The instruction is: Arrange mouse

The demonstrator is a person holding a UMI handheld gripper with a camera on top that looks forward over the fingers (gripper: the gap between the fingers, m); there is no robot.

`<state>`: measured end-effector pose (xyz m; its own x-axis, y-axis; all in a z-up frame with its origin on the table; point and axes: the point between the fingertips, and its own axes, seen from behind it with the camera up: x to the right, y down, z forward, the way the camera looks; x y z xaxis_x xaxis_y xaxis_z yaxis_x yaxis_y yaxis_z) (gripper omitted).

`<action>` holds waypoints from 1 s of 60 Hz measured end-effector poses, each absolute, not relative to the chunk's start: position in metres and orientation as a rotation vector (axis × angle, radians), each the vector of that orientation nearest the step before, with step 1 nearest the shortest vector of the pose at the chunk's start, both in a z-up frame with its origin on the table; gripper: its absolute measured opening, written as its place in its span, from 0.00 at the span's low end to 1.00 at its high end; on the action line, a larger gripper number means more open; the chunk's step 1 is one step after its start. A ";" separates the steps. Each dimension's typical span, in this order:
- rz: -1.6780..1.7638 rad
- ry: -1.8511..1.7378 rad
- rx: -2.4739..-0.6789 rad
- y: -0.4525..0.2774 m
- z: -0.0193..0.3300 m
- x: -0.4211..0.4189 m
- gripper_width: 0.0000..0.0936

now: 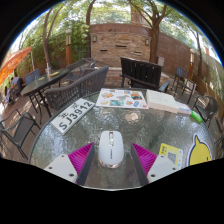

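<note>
Mouse (pixel 111 148) sits on glass table (pixel 60 140) between gripper (pixel 112 157) pads, gaps either side, so released. Long axis runs along the fingers, pointing away toward plate (pixel 76 114) and papers (pixel 122 97).

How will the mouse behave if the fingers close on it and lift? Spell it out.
The mouse looks like a rigid plastic shell, so it should not flex. Its smooth, rounded sides may slip against the gripper pads. Lying flat on the glass table between the open fingers, it would probably slide rather than tip.
</note>
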<state>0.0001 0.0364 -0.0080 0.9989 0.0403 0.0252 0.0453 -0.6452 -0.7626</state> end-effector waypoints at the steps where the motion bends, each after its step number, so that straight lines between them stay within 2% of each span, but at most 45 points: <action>1: -0.015 -0.057 -2.276 0.039 -0.010 0.000 0.77; 4: -0.017 -0.051 -2.287 0.043 -0.015 0.000 0.71; 9: 0.013 -0.033 -2.288 0.047 -0.019 -0.003 0.54; 13: -0.001 -0.061 -2.283 0.045 -0.018 -0.003 0.52; 21: 0.031 -0.050 -2.291 0.045 -0.017 -0.004 0.43; 26: 0.049 -0.052 -2.265 0.045 0.000 -0.007 0.39; 32: 0.102 -0.110 -2.163 0.037 0.057 -0.019 0.38; 40: 0.178 -0.108 -1.942 0.027 0.191 -0.012 0.38; 46: 0.173 -0.072 -1.816 0.008 0.273 0.039 0.38; 48: 0.166 -0.052 -1.803 0.011 0.284 0.063 0.38; 53: 0.118 0.004 -1.805 0.001 0.291 0.135 0.37; 56: 0.074 0.026 -1.845 -0.007 0.267 0.181 0.37; 57: 0.060 0.031 -1.859 -0.019 0.247 0.198 0.37; 58: 0.049 0.037 -1.884 -0.018 0.250 0.208 0.38; 60: 0.026 0.045 -1.936 -0.025 0.220 0.235 0.38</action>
